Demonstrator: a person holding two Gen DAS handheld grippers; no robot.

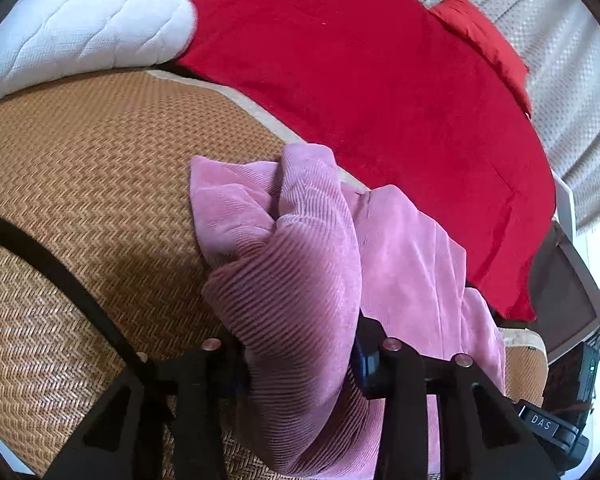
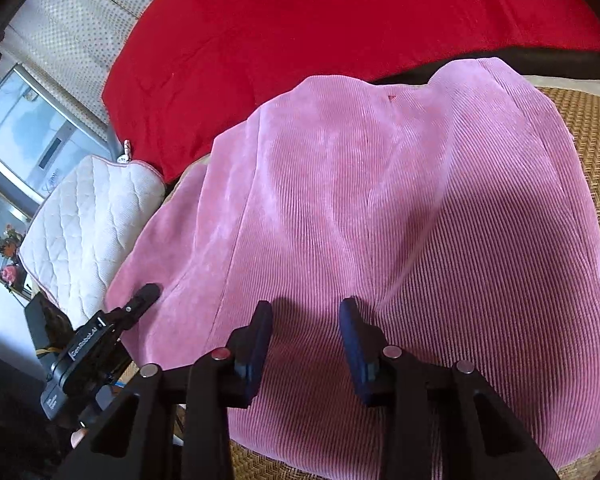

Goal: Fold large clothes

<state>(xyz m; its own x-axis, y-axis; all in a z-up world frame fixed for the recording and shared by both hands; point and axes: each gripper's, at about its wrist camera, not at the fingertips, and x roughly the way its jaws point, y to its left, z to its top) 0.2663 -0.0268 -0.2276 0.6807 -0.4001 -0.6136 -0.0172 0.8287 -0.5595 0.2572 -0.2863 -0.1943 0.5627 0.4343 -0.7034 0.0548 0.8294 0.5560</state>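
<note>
Your pink corduroy garment lies on the woven mat, near the red blanket that covers the far side of the bed. In the right wrist view it looks partly folded: a broad, fairly smooth panel is spread flat, and one layer seems laid over another along its left edge. The fold is not finished, I judge, because in the left wrist view a thick bunch of the fabric is still gathered up and rumpled rather than lying flat.

Your left gripper has that bunch between its fingers, the jaws closed onto the cloth. Your right gripper hovers over the near edge of the flat panel with its jaws apart and nothing between them.

What is left, as I read it: lay the bunched part down flat, smooth it, then make the remaining folds.

No container is in view; a white quilted cushion sits to the left of the garment.
</note>
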